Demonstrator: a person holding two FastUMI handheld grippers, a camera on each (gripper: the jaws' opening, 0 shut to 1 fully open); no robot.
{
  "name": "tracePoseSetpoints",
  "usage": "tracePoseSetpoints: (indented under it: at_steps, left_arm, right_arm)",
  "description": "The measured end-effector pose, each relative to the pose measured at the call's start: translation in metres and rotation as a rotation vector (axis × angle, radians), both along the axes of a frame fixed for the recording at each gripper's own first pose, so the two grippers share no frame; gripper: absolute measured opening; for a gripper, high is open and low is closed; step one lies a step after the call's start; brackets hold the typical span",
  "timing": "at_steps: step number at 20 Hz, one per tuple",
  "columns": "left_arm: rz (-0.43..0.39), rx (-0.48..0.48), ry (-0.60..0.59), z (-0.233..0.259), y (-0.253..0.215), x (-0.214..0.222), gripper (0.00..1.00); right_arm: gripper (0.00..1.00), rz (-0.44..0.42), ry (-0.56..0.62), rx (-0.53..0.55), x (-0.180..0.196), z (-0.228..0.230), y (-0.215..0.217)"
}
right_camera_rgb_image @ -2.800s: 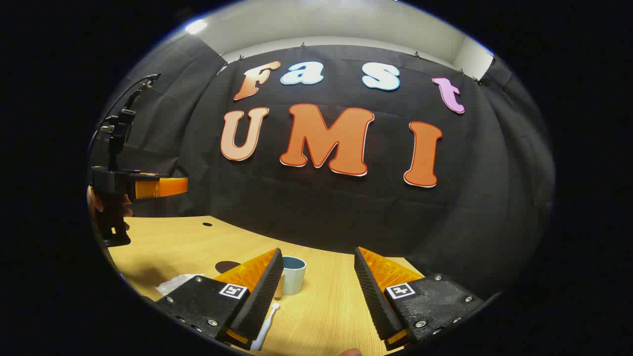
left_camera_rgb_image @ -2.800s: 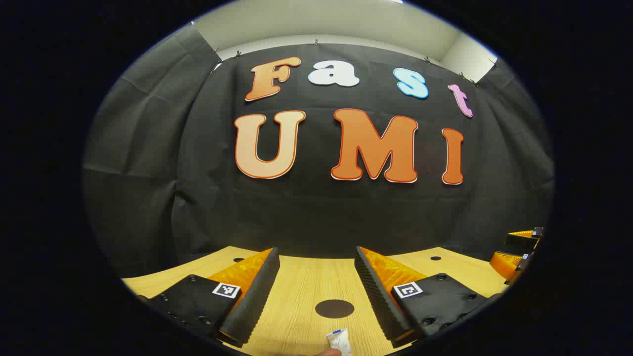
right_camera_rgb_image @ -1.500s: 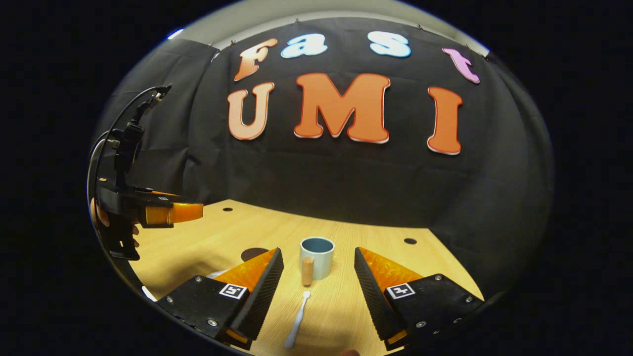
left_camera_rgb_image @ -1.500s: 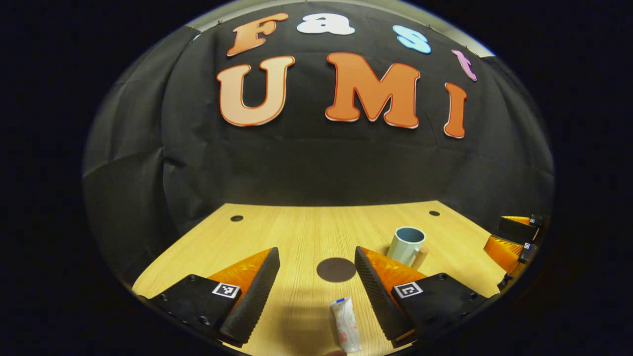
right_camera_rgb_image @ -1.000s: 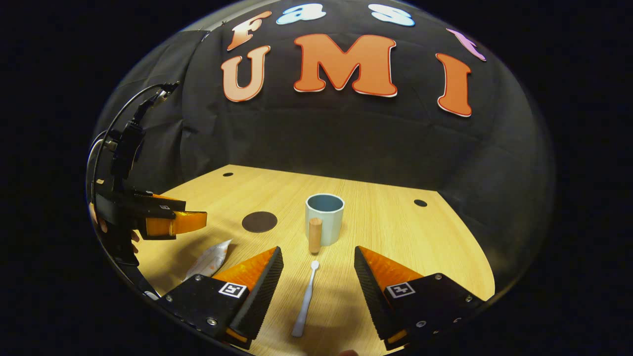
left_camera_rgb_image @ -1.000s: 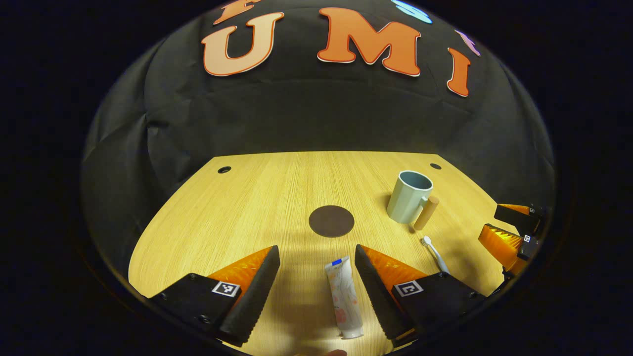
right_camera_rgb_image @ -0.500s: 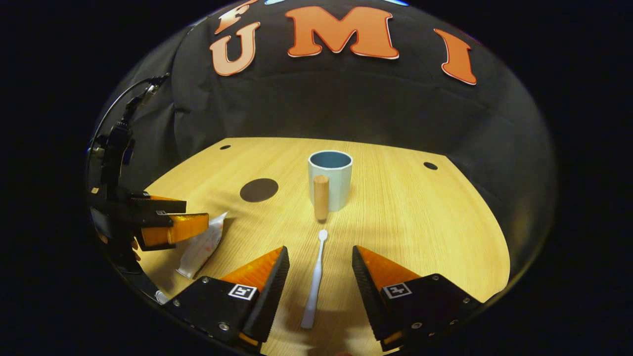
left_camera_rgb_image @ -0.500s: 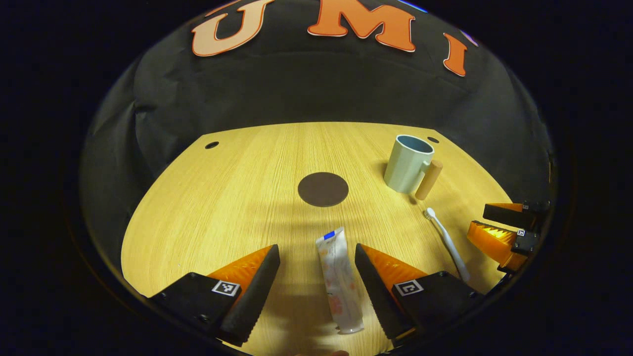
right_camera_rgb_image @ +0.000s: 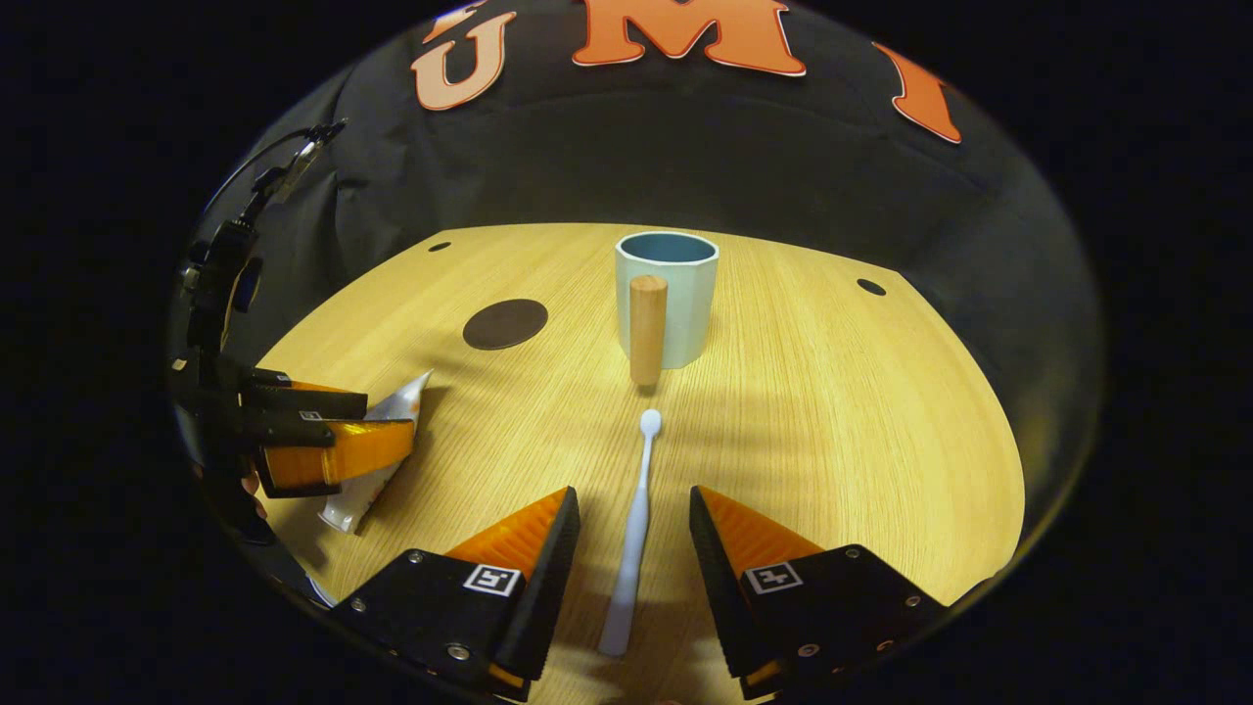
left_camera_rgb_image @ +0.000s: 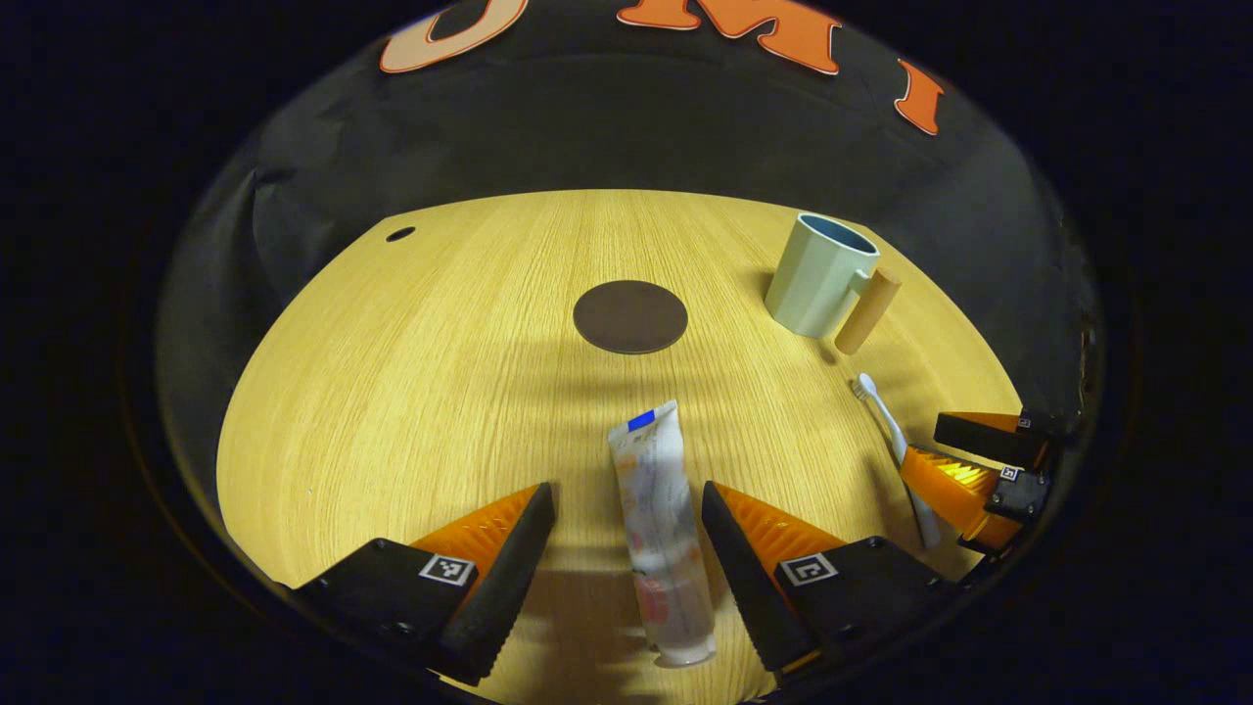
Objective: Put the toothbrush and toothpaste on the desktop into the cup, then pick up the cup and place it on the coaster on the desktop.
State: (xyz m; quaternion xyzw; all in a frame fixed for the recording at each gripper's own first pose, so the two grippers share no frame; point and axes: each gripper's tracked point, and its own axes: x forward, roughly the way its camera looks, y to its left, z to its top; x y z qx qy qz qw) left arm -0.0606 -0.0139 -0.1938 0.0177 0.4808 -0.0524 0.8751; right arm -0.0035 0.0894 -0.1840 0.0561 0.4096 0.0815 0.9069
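Since the earlier frames we have tipped both tools downward and brought them low over the pale wood-grain bench point(left_camera_rgb_image: 411, 372), so that each item now lies between a pair of spread fingers. Going from the largest thing down: the bench carries everything, and on it the pale green mug-shaped cup with a cylindrical wooden handle point(right_camera_rgb_image: 668, 299) stands upright and, as far as we can see inside, empty, well apart from the flat round dark brown coaster point(left_camera_rgb_image: 630, 316). The white squeezable toothpaste tube with a blue mark at its end point(left_camera_rgb_image: 658, 519) lies flat between the fingers of our left hand-held gripper point(left_camera_rgb_image: 626, 558), which is released and not touching it. The slim white toothbrush point(right_camera_rgb_image: 631, 534) lies flat, head pointing at the cup handle, between the fingers of our right hand-held gripper point(right_camera_rgb_image: 631, 563), also released, the jaws on either side of the shaft without contact. We judge the task barely begun: nothing is grasped, both items remain to go into the cup, and the cup has yet to go onto the coaster.
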Motion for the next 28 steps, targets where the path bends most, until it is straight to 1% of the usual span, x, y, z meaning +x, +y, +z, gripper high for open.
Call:
tracePoseSetpoints:
  at_steps: [1,3,4,5,6,7,8,9,10,11,12,13,14,15,16,19,24,26,28]
  left_arm:
    - [0.006,-0.007,0.0,0.002,-0.001,0.001,0.97]
    - [0.012,-0.011,0.003,0.009,-0.005,0.005,0.97]
    - [0.006,-0.007,0.005,0.015,-0.009,0.004,0.89]
    - [0.004,0.005,0.003,0.023,-0.01,0.004,0.88]
    - [0.0,0.008,0.007,0.026,-0.014,0.003,0.88]
    - [-0.002,0.007,0.005,0.022,-0.019,0.005,0.8]
    - [0.001,0.014,0.007,0.018,-0.023,0.001,0.72]
    - [0.003,0.017,0.008,0.01,-0.025,-0.003,0.63]
    - [0.0,0.007,0.005,-0.003,-0.037,-0.003,0.57]
    - [0.007,-0.002,0.002,-0.001,-0.042,-0.001,0.48]
    - [0.024,-0.014,0.01,-0.007,-0.032,0.007,0.4]
    - [0.035,-0.048,0.01,-0.007,-0.021,0.017,0.3]
    - [0.042,-0.078,0.015,-0.003,0.008,0.021,0.27]
    - [0.058,-0.1,0.021,0.0,0.017,0.022,0.27]
    - [0.057,-0.109,0.018,-0.002,0.026,0.022,0.18]
    - [0.056,-0.122,0.003,0.012,0.033,0.012,0.18]
    - [0.047,-0.143,-0.045,0.036,0.016,0.007,0.18]
    - [0.071,-0.13,-0.07,0.042,0.018,0.012,0.18]
    - [0.078,-0.135,-0.09,0.048,0.021,0.016,0.18]
  right_arm:
    - [0.69,0.011,0.01,0.013,-0.001,0.0,0.004]
    - [0.61,0.016,0.037,0.029,-0.004,-0.004,0.01]
    - [0.58,0.01,0.044,0.022,-0.004,-0.008,0.008]
    - [0.57,0.002,0.052,0.015,-0.003,-0.011,0.006]
    - [0.55,-0.003,0.058,0.016,-0.003,-0.014,0.008]
    - [0.54,-0.008,0.066,0.019,-0.004,-0.015,0.01]
    - [0.5,-0.011,0.072,0.021,-0.005,-0.016,0.011]
    - [0.52,-0.015,0.067,0.017,-0.003,-0.014,0.011]
    - [0.43,-0.014,0.068,0.017,-0.002,-0.015,0.01]
    - [0.42,-0.013,0.062,0.013,0.0,-0.014,0.008]
    - [0.4,-0.014,0.063,0.007,0.001,-0.015,0.005]
    - [0.36,-0.021,0.059,0.005,0.001,-0.015,0.002]
    - [0.25,-0.029,0.06,0.004,0.001,-0.015,0.001]
    - [0.2,-0.036,0.061,0.01,0.002,-0.014,0.0]
    - [0.12,-0.033,0.061,0.021,0.003,-0.017,0.001]
    - [0.07,-0.032,0.061,0.065,0.003,-0.014,0.004]
    - [0.07,-0.036,0.014,0.112,0.006,-0.004,0.003]
    - [0.07,-0.035,-0.018,0.129,0.008,0.004,0.001]
    - [0.07,-0.02,-0.084,0.134,0.011,0.022,0.0]
